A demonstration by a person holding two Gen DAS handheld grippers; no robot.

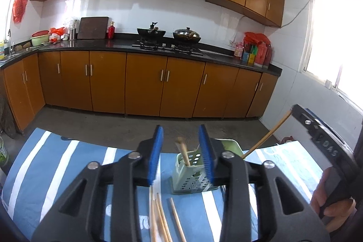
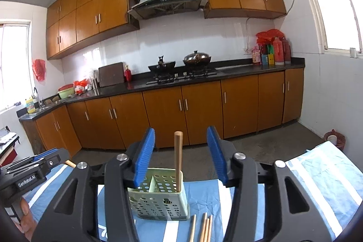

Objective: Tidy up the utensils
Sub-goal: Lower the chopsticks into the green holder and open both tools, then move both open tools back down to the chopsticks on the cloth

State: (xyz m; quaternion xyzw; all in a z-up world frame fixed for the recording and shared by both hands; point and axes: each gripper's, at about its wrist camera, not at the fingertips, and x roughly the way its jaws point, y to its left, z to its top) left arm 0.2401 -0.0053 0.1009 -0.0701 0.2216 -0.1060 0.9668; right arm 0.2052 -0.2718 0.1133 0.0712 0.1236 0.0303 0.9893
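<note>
Both my grippers hang over the striped cloth with jaws partly apart and nothing between the pads: the left gripper and the right gripper each frame the green perforated holder. 1 wooden stick stands upright in its right compartment. The loose chopsticks lie flat just in front of the holder, long axes pointing toward it, below and nearer than my fingertips. Neither hand looks clearly closer; I would dip down to reach them.
</note>
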